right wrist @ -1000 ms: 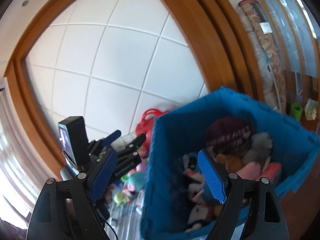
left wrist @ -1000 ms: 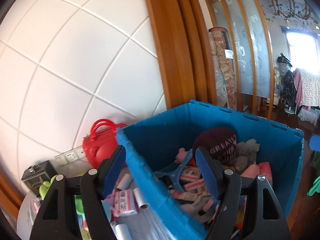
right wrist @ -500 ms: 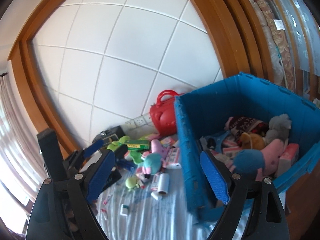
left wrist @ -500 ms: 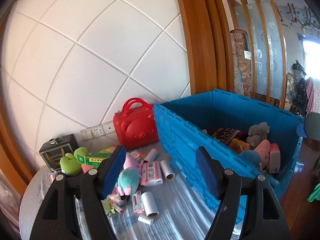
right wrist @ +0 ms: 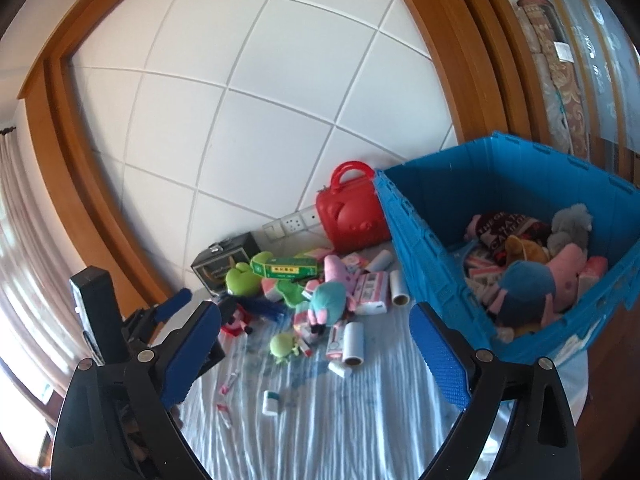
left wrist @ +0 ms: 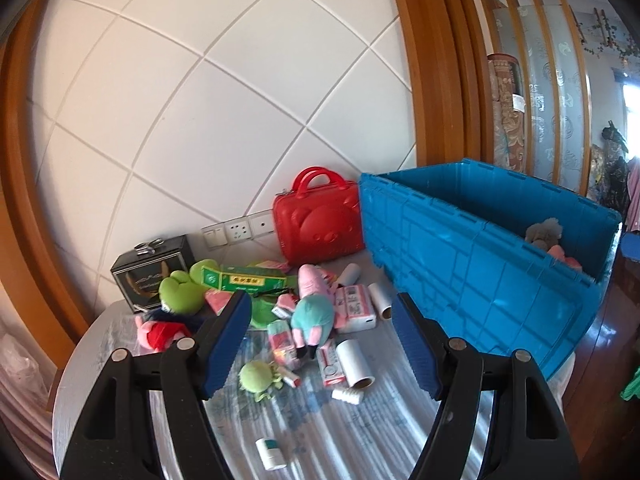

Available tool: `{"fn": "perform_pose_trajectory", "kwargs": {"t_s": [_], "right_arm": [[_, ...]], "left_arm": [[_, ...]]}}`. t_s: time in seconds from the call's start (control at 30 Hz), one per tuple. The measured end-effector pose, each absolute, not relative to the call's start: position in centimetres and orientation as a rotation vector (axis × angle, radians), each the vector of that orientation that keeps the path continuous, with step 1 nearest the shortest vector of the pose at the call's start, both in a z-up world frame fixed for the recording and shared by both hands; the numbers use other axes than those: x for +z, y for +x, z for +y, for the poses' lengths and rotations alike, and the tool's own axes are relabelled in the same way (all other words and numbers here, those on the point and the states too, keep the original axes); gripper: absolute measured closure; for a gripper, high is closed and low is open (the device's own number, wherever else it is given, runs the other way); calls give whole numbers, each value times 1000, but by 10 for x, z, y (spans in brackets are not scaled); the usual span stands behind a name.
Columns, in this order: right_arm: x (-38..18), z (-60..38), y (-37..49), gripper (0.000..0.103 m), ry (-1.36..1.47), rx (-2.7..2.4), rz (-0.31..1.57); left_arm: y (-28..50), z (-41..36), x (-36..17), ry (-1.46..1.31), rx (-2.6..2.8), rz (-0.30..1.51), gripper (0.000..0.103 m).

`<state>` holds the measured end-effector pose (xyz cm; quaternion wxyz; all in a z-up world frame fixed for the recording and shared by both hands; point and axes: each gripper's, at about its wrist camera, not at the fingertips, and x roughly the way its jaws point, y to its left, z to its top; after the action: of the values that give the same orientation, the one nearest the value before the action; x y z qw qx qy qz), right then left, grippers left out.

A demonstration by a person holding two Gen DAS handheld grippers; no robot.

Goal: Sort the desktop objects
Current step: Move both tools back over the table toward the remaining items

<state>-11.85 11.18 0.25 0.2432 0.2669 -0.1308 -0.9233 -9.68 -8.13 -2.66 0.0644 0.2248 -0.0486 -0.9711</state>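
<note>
Left wrist view: the left tongs [left wrist: 320,344] stood partly open and empty, tilted down over a heap of soft toys, a teal plush doll [left wrist: 312,318] among them, and white paper rolls on the striped surface [left wrist: 360,440]. A careless closing could pinch two crowded things together.

Right wrist view: the right tongs [right wrist: 316,356] were opening wide, nothing between them, angled down beside the big blue plastic crate [right wrist: 432,276], already half filled with toys.

Left tool [left wrist: 320,344] gapes empty; right tool [right wrist: 316,356] empty, jaws opening.
</note>
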Motion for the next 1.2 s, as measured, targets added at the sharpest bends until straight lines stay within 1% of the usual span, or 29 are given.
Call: {"fn": "perform_pose_trajectory", "kwargs": {"t_s": [0.33, 0.5, 0.77, 0.87, 0.97, 1.03, 1.2], "right_arm": [[-24, 90, -117, 6, 803, -2469, -319], [-30, 91, -117, 6, 801, -2440, -276], [-44, 112, -121, 6, 835, -2395, -251], [-47, 120, -119, 6, 829, -2376, -229], [-58, 124, -116, 6, 826, -2365, -185], [-67, 124, -115, 6, 834, -2360, -158], [-95, 113, -120, 6, 906, -2318, -110]], "left_arm": [[-73, -117, -64, 759, -2789, -137, 31], [-66, -118, -75, 793, -2716, -112, 31], [-51, -107, -82, 776, -2643, -117, 31], [-34, -111, -90, 753, -2601, -116, 31], [-12, -122, -105, 733, -2548, -103, 31], [1, -136, -115, 749, -2510, -69, 31], [29, -171, -141, 810, -2385, -50, 31]]}}
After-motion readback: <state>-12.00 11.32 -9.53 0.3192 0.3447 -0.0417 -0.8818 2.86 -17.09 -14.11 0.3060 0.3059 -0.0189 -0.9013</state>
